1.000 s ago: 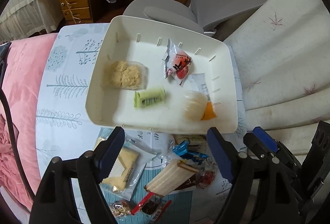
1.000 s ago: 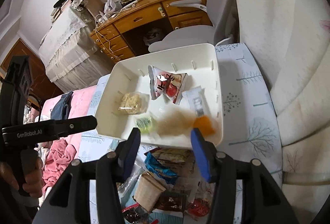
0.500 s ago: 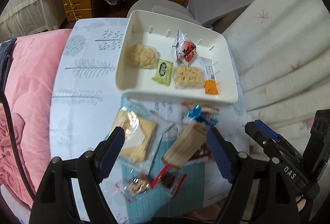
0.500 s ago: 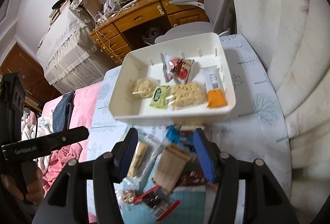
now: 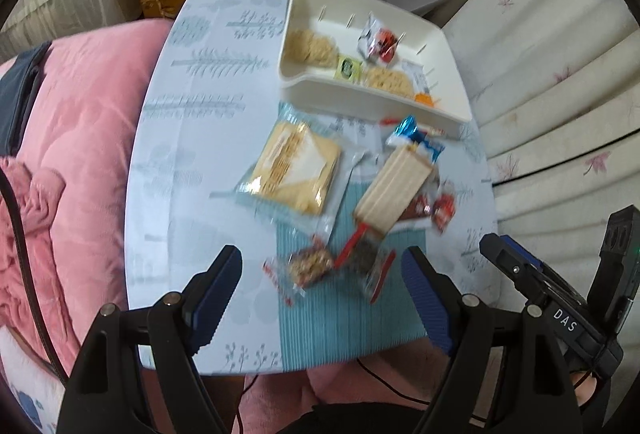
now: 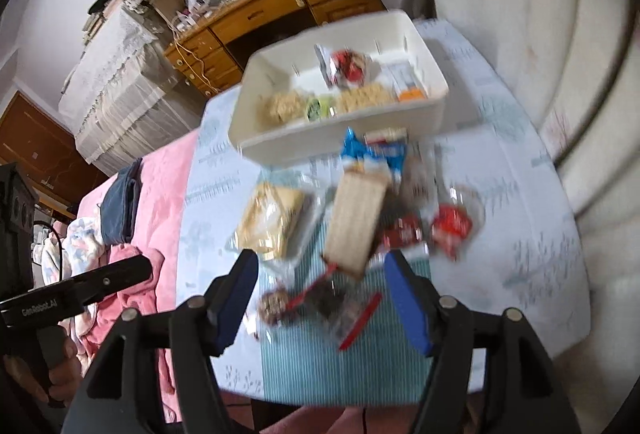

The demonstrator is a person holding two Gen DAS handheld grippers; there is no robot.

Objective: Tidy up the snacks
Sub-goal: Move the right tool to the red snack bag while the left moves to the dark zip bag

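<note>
The table (image 5: 188, 138) stretches ahead of both claws. At its far end sits the white tray (image 5: 448, 46), holding several snack packets. Nearer, the yellow cracker pack (image 5: 296, 166) lies ahead of the left claw (image 5: 322, 284), whose jaws stand wide apart and empty. The tan wafer pack (image 6: 356, 218) lies just ahead of the right claw (image 6: 320, 292), whose jaws are opening with nothing between them. Two small packets, perhaps nuts (image 6: 274, 304), blur just beyond its tips.
</note>
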